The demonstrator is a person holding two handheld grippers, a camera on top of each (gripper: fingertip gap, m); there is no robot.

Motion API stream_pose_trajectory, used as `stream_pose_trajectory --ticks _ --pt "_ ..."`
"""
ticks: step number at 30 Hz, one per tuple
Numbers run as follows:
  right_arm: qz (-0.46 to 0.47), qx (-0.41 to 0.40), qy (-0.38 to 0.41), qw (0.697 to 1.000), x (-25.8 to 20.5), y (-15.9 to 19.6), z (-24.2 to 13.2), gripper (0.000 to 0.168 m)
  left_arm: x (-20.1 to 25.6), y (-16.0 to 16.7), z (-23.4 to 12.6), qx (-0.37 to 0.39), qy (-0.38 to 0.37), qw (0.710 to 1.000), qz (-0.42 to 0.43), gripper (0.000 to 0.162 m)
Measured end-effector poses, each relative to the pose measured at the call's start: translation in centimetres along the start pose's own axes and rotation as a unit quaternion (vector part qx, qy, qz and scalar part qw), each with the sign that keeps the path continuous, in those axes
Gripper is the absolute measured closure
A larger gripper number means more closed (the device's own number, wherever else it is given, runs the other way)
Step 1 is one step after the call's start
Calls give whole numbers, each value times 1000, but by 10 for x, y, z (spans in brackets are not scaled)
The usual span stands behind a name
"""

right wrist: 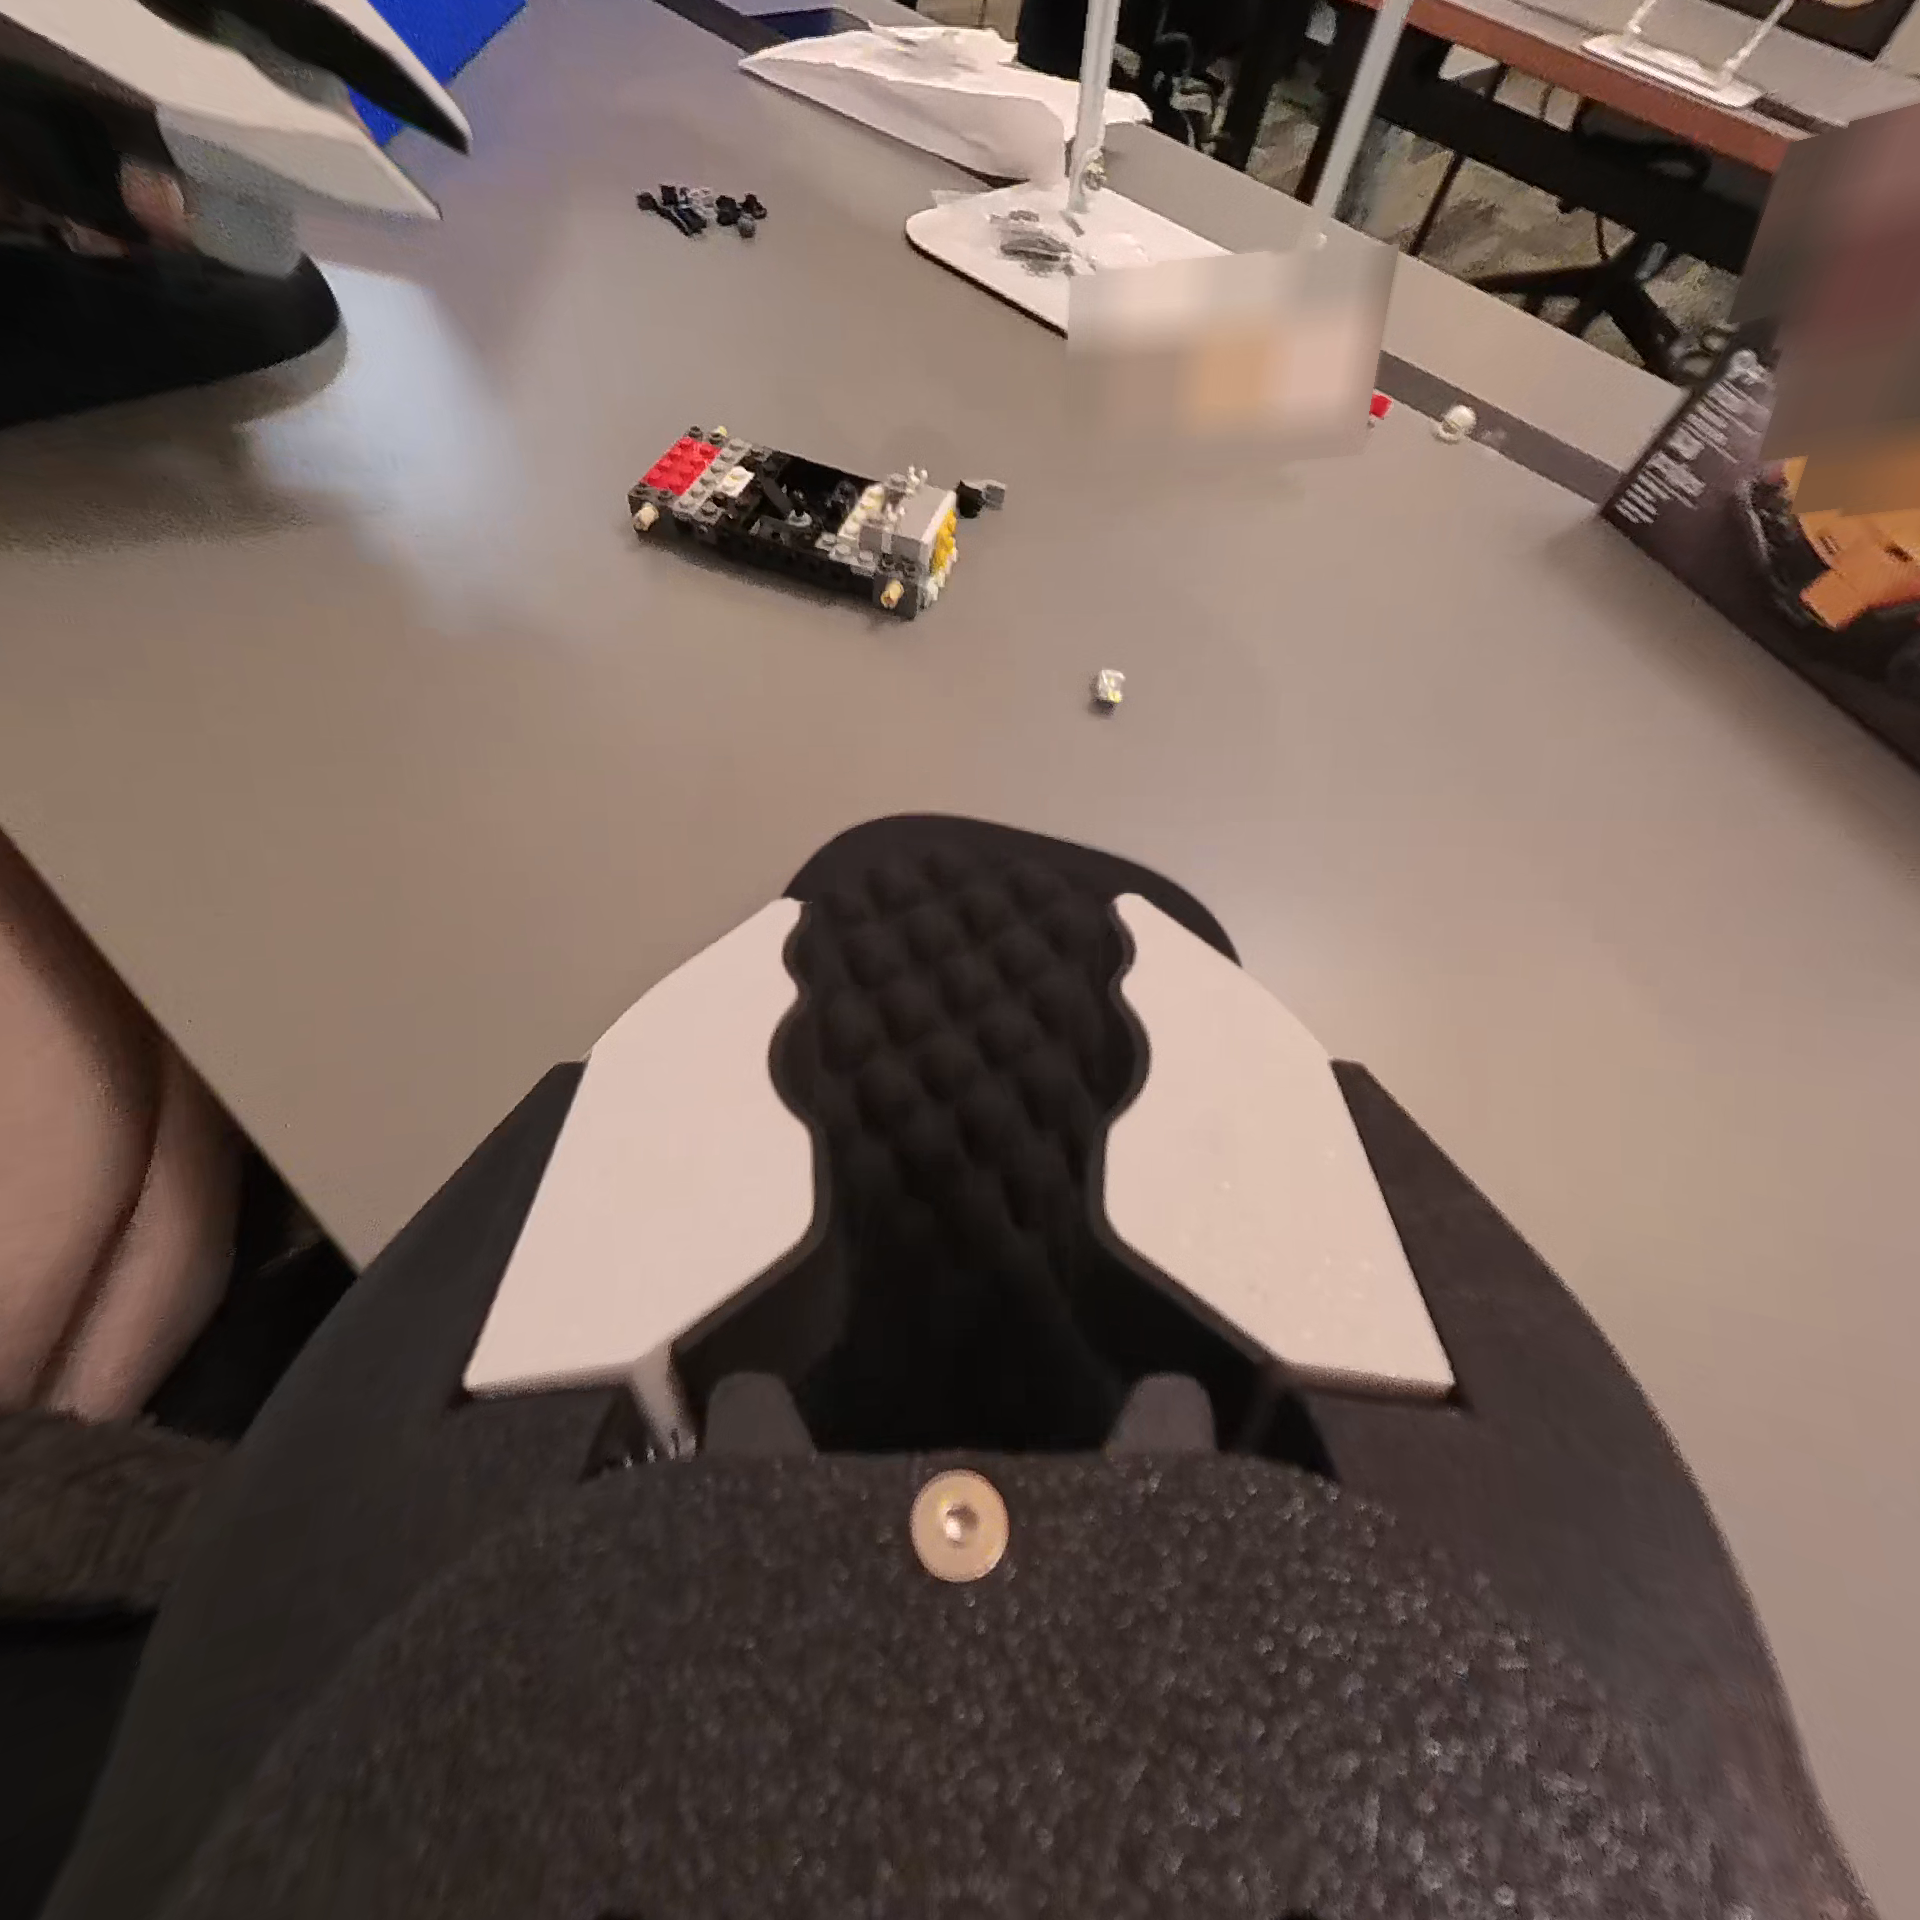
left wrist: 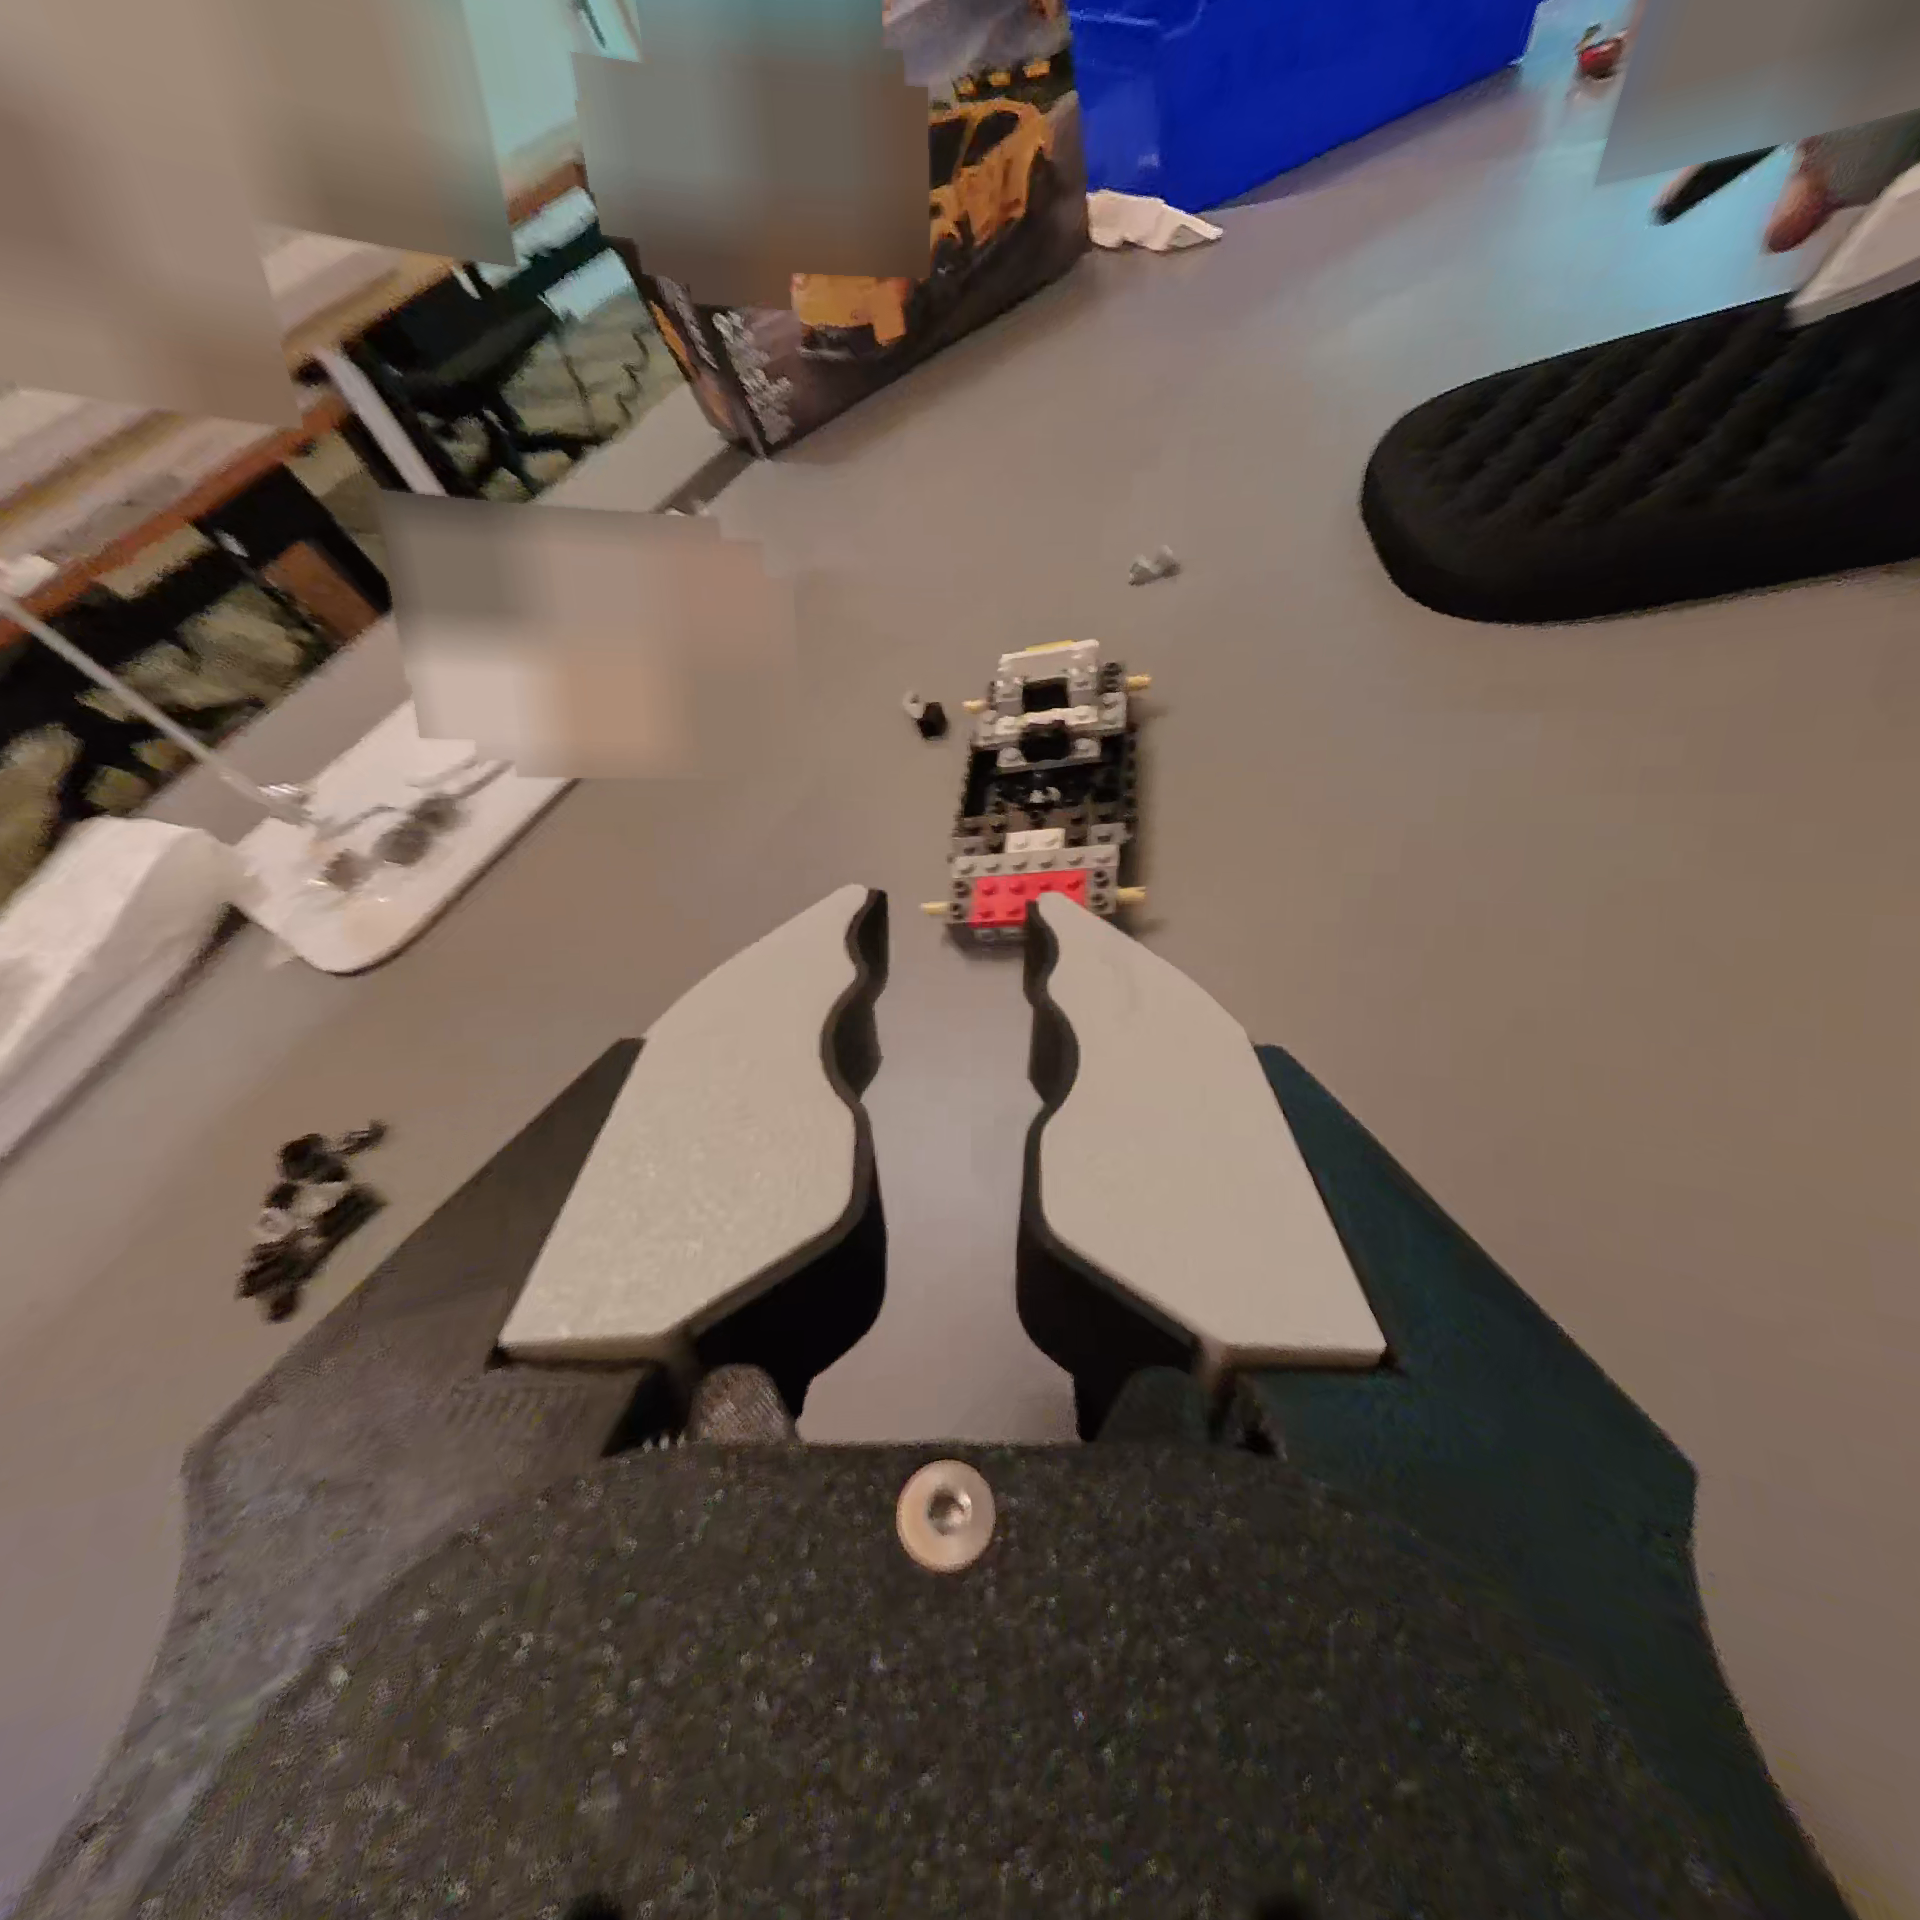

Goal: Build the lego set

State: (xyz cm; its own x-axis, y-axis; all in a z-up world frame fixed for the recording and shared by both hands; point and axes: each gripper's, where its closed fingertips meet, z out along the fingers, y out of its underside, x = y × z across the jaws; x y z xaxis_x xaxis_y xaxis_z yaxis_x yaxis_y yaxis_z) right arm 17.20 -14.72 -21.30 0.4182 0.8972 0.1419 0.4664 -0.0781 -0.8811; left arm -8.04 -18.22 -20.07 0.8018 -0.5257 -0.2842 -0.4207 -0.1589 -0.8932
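Note:
A partly built lego car chassis [left wrist: 1044, 790], black and grey with a red plate at its near end, lies on the grey table [left wrist: 1507, 987]. My left gripper [left wrist: 956, 920] is open and empty, its tips just short of the red end. The chassis lies side-on in the right wrist view [right wrist: 800, 520]. My right gripper [right wrist: 961, 914] is open and empty, well short of the chassis, over a black bumpy pad [right wrist: 956, 1039]. A small black piece [left wrist: 925, 715] lies beside the chassis. A small grey piece [left wrist: 1153, 566] lies beyond it, also in the right wrist view [right wrist: 1110, 688].
A pile of small black pieces [left wrist: 307, 1216] lies at left. A white stand base [left wrist: 395, 894] carries a clear bag of parts. The lego box [left wrist: 883, 312] stands at the back, a blue bin [left wrist: 1268, 83] behind it. The black pad [left wrist: 1662, 468] lies at right. One gripper's finger ends stand about 25 cm off the other's.

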Motion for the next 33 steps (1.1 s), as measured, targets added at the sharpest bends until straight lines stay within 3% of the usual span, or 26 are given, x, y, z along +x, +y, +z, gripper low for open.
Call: stream_pose_trajectory --ticks 3,7,10,12,13,14,21,28,30,33 --pt "-11 2 -21 1000 2 -10 23 118 17 10 20 -49 43 997 -36 119" --pt "-25 12 -50 998 11 -22 48 119 36 25 59 -130 87 986 -65 78" --pt "-24 22 -68 997 19 -28 61 120 43 40 83 -193 117 972 -62 65" --pt "-24 27 -77 996 24 -29 65 121 43 38 91 -199 134 968 -70 81" --pt "-22 31 -79 996 26 -30 65 122 41 37 92 -201 140 967 -66 99" --pt "-18 34 -83 996 28 -30 65 123 40 37 92 -205 145 966 -64 101" --pt "-11 46 -86 995 38 -32 62 127 33 36 92 -192 130 972 -35 101" --pt "-44 40 -92 994 16 -37 67 133 23 29 88 -179 88 977 82 101" --pt "-64 51 -125 989 -4 -47 72 143 28 24 87 -173 97 975 103 101" --pt "-148 12 -155 977 -28 -49 94 145 38 17 86 -165 140 971 99 101"
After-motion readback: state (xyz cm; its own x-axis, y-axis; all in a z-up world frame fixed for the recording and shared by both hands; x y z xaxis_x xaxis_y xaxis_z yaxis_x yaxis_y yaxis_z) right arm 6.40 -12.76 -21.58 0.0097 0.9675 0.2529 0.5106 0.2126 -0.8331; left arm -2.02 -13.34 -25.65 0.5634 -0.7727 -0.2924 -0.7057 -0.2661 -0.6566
